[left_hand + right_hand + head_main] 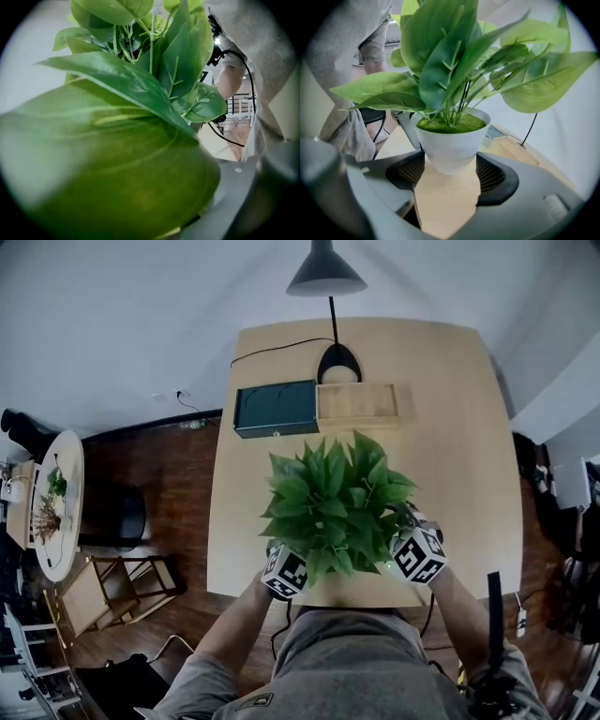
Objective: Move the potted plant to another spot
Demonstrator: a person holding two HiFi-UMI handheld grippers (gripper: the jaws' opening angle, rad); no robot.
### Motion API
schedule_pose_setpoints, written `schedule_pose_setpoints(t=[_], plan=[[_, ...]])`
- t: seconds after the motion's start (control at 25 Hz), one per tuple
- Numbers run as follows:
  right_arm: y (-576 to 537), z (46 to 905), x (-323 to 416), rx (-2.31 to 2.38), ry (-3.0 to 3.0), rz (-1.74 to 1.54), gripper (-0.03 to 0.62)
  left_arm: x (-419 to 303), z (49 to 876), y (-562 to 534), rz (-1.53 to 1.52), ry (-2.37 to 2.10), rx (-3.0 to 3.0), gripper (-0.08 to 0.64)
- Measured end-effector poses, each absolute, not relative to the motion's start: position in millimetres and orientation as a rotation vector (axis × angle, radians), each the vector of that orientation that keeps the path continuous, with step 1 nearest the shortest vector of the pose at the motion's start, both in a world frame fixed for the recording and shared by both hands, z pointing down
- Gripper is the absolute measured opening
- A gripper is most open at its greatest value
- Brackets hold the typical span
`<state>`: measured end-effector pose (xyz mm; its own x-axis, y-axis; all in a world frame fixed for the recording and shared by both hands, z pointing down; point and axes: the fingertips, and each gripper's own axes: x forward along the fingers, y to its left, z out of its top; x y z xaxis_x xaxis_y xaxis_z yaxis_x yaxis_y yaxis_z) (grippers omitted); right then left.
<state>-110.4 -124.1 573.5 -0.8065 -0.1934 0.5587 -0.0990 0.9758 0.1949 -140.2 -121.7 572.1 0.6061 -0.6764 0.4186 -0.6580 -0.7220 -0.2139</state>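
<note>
The potted plant (337, 507), broad green leaves in a white pot (452, 143), stands near the front edge of the light wooden table (450, 427). My right gripper (450, 165) has the pot's lower part between its black pads (490, 176), which press on both sides. In the head view that gripper (401, 542) sits at the plant's right. My left gripper (295, 563) is at the plant's left, its tips under the foliage. A big leaf (117, 164) fills the left gripper view, hiding the jaws and the pot. Whether the pot touches the table is unclear.
At the table's far side lie a dark green box (275, 408) and a shallow wooden tray (361, 402), with a black lamp base (338, 362) and cable behind. A lamp shade (325, 273) hangs above. A wooden chair (112, 587) and a small round table (56, 502) stand on the floor at left.
</note>
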Motion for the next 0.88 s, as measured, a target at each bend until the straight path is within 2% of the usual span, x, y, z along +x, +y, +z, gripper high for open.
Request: schedule_pose_setpoints(t=[0.32, 0.88], plan=[[-120, 531, -99, 0.221, -2.56, -0.28, 0.346, -130, 530, -117, -0.678, 1.151, -2.731, 0.359], [-114, 468, -79, 0.385, -2.661, -0.16, 0.343, -104, 457, -113, -0.542, 0.871, -2.877, 0.354]])
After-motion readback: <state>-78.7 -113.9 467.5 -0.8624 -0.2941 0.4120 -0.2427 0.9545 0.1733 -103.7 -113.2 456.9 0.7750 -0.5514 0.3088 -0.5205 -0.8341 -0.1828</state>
